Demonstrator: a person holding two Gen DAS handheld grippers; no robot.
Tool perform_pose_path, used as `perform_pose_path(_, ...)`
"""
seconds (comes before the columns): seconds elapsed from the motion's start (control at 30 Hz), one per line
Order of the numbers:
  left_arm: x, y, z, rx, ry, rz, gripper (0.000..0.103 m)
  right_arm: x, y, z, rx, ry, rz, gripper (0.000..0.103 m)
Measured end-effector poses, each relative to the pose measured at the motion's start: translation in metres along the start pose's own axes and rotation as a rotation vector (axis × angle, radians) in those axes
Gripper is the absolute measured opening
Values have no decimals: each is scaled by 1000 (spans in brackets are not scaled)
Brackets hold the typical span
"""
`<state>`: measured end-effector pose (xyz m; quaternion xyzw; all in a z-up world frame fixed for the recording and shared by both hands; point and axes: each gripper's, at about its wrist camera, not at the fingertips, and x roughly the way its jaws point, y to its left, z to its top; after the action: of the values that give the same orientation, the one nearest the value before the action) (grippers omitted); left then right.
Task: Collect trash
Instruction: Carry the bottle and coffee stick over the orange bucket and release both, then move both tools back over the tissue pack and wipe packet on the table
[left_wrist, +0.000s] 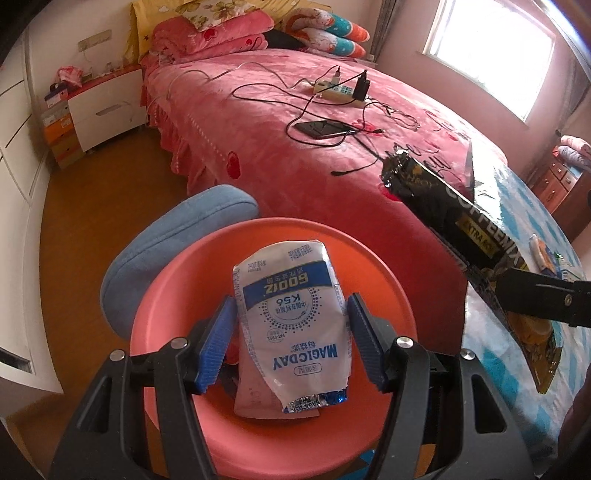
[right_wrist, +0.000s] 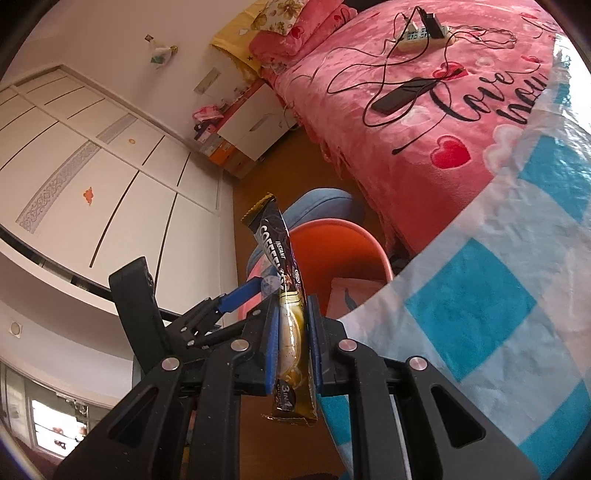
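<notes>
Left gripper (left_wrist: 291, 332): I hold a white and blue milk pouch (left_wrist: 291, 314) between the blue pads, jaws at a moderate width set by the pouch itself. The pouch hangs directly ahead of the gripper, above the orange bin (left_wrist: 369, 266), which sits just beyond and below the fingertips. A blue cushion (left_wrist: 166, 240) lies against the bin's far left side.

Handling, in my judgement: the pouch looks emptied, torn at its near end and creased, so it is light, soft and crushable. The film is glossy and likely slippery. I grip it across its width near the middle, which seems the right place; the torn foil end would slide or tear further.

Right gripper (right_wrist: 291, 343): I have the jaws drawn close on a black and gold coffee stick sachet (right_wrist: 284, 295), clamped across its lower half. The upper end stands out ahead of the fingertips, tilted slightly left. The bin lies ahead and below it, and the left gripper shows just to its left. A blue and white checked cloth (right_wrist: 480, 314) lies close on the right; the pink bed (right_wrist: 424, 129) is beyond.

Handling, in my judgement: the sachet is thin, very light, flexible yet holds its length. Gripping flat faces near mid-length suits it; an edge hold risks it pivoting.
</notes>
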<state>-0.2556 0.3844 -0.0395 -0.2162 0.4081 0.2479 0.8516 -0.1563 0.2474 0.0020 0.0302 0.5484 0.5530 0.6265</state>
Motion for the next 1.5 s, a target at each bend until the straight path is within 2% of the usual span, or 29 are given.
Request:
perform_pose_path(0.2, 6, 4, -2, -7, 16, 11, 63, 15, 3, 4, 2, 14, 14, 15)
perform_pose_path(0.33, 14, 7, -4, -10, 37, 36, 63, 25, 6, 5, -10, 24, -1, 21)
perform_pose_path(0.37, 16, 10, -4, -16, 44, 51, 64, 27, 6, 4, -12, 33, -9, 26)
perform_pose_path(0.4, 17, 13, -5, -25, 49, 58, 65, 28, 5, 4, -12, 32, -21, 42)
perform_pose_path(0.43, 18, 17, -5, -44, 55, 59, 67, 26, 5, 4, -16, 20, -37, 51)
perform_pose_path(0.47, 18, 20, -5, -54, 56, 60, 69, 22, 6, 4, -28, 2, -63, 56)
perform_pose_path(0.53, 17, 25, -5, -69, 47, 73, 75, 13, 8, 4, -63, -37, -121, 74)
perform_pose_path(0.73, 15, 29, -1, -81, 39, 88, 77, -17, 16, 4, -163, -150, -256, 89)
perform_pose_path(1.07, 5, 18, 4, -65, 10, 114, 77, -37, 14, -17, -270, -190, -382, 89)
perform_pose_path(1.43, -18, -20, 10, 13, -32, 111, 77, -70, -3, -46, -263, -243, -453, 89)
perform_pose_path(1.47, -19, -24, 10, 20, -34, 107, 78, -74, -4, -49, -263, -249, -457, 90)
perform_pose_path(1.5, -21, -29, 10, 31, -38, 104, 86, -78, -5, -52, -263, -256, -464, 93)
